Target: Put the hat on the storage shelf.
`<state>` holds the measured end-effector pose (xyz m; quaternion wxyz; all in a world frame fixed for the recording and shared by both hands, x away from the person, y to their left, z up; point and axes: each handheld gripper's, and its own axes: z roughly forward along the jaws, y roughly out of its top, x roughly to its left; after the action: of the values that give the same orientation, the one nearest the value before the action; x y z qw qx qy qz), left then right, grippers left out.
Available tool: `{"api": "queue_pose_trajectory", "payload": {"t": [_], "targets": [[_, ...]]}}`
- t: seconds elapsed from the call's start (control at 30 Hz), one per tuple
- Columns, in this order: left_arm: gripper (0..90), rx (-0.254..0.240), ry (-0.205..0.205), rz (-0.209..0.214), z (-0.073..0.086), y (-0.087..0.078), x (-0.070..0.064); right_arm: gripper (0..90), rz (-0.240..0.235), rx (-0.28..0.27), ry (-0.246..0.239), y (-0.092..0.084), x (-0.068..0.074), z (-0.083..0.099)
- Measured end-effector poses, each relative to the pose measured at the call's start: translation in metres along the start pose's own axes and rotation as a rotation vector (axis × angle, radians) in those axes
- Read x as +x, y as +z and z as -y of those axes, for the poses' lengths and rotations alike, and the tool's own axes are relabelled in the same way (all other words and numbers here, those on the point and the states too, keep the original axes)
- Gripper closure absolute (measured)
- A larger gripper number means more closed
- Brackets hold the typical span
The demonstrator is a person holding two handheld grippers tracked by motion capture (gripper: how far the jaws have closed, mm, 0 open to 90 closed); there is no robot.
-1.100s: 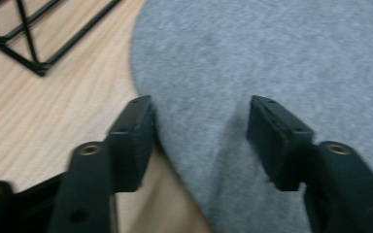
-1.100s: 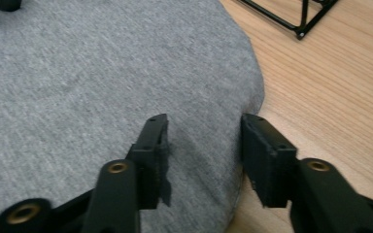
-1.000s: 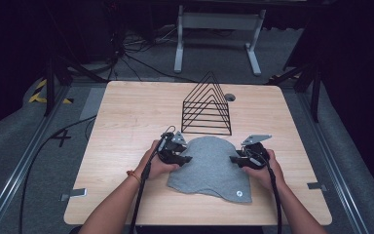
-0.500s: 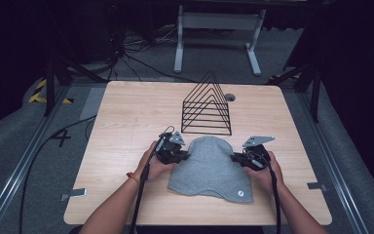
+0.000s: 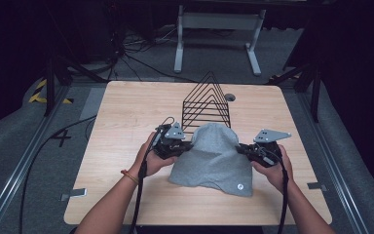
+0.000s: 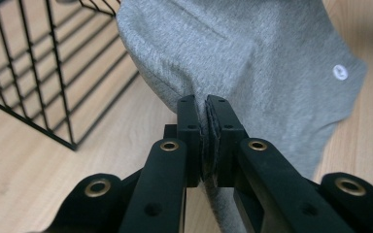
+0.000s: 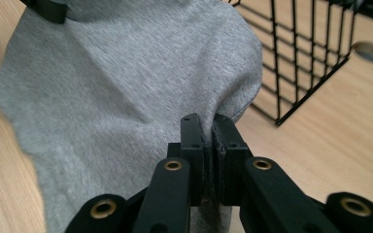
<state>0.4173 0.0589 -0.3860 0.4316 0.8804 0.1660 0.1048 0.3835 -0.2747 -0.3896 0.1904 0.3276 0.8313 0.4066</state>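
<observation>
In the high view a grey cloth (image 5: 214, 158) sits in the middle of the frame, on the near half of the wooden counter (image 5: 126, 112), with its far part lifted into a rounded hump and its near edge lying on the wood. The left tool (image 5: 185, 145) grips the cloth's left edge, just left of centre, and the right tool (image 5: 242, 148) grips its right edge, just right of centre. The jaws of both have just been closing, and the left gripper view shows the left tool (image 6: 203, 104) pressed tight on a pinched fold of cloth (image 6: 252, 53), which fills the upper middle and right of that frame. A small white round mark (image 6: 340, 72) shows on the cloth at the right. The right gripper view shows the right tool (image 7: 207, 122) clamped the same way on the cloth's (image 7: 126, 77) hem, the fabric spreading over the left and centre. A black wire rack (image 5: 207, 100), triangular in outline, stands just beyond the cloth, above centre in the high view; whether the two touch I cannot tell. The same rack (image 6: 34, 63) appears at upper left in the left gripper view and at upper right (image 7: 306, 48) in the right gripper view.
</observation>
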Motion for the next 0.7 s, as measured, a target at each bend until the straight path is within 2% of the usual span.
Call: {"api": "queue_pose_trajectory", "payload": {"t": [0.07,0.1,0.17,0.4,0.47,0.67,0.7], "targets": [[85.3,-0.001,0.022,-0.021,-0.007,-0.007,0.001,85.1,-0.001,-0.027,-0.001,-0.006,-0.001,-0.006],[85.3,-0.006,0.016,-0.018,-0.009,-0.01,0.001,85.1,0.0,-0.038,-0.004,-0.009,-0.001,-0.009],[85.3,-0.02,0.032,-0.032,-0.017,-0.019,0.002,85.0,0.002,-0.053,-0.016,-0.014,-0.001,-0.016],[85.3,-0.07,0.057,-0.059,-0.043,-0.044,0.003,85.0,0.019,-0.085,-0.064,-0.035,-0.001,-0.044],[85.3,-0.072,0.078,-0.075,-0.051,-0.05,0.003,85.0,0.03,-0.102,-0.081,-0.043,-0.001,-0.055],[85.3,-0.111,0.086,-0.089,-0.072,-0.063,0.009,85.1,0.056,-0.138,-0.1,-0.06,-0.006,-0.081],[85.3,-0.124,0.078,-0.088,-0.075,-0.064,0.011,85.0,0.062,-0.141,-0.1,-0.062,-0.008,-0.085]]}}
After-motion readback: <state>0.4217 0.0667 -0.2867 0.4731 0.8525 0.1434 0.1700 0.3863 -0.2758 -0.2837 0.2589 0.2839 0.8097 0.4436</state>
